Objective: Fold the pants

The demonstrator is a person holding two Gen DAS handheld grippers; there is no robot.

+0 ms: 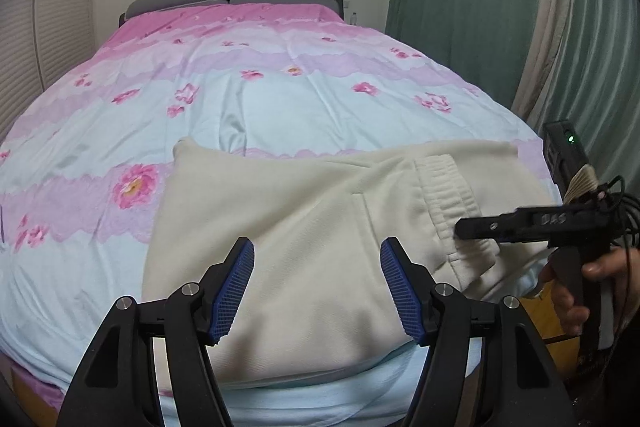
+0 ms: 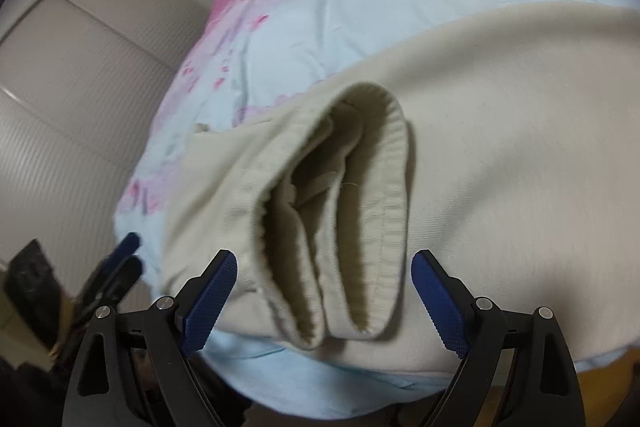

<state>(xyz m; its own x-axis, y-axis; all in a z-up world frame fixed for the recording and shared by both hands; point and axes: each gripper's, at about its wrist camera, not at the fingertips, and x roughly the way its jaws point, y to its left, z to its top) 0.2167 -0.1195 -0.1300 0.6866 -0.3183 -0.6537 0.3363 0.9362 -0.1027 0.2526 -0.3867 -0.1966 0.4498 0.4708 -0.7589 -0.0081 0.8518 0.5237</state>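
While the left gripper (image 1: pixel 317 283) hangs spread wide with nothing in it, the cream pants (image 1: pixel 304 227) lie folded on the flowery bedspread (image 1: pixel 240 99) near the bed's foot. Over on the right wrist view, the right gripper (image 2: pixel 323 297) is spread too, hovering right at the ribbed waistband (image 2: pixel 394 187), gripping nothing.

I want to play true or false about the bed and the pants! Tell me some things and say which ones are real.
1. The cream-coloured fabric pants lie on a bedspread with pink flowers. True.
2. The left gripper with blue pads is squeezing the pants. False: its jaws are open with nothing pinched between them.
3. The right gripper points at the ribbed elastic waistband, which gapes open. True.
4. The curtain beside the bed is bright red. False: it is green.
5. The right gripper is shut tight. False: its fingers are spread wide apart.
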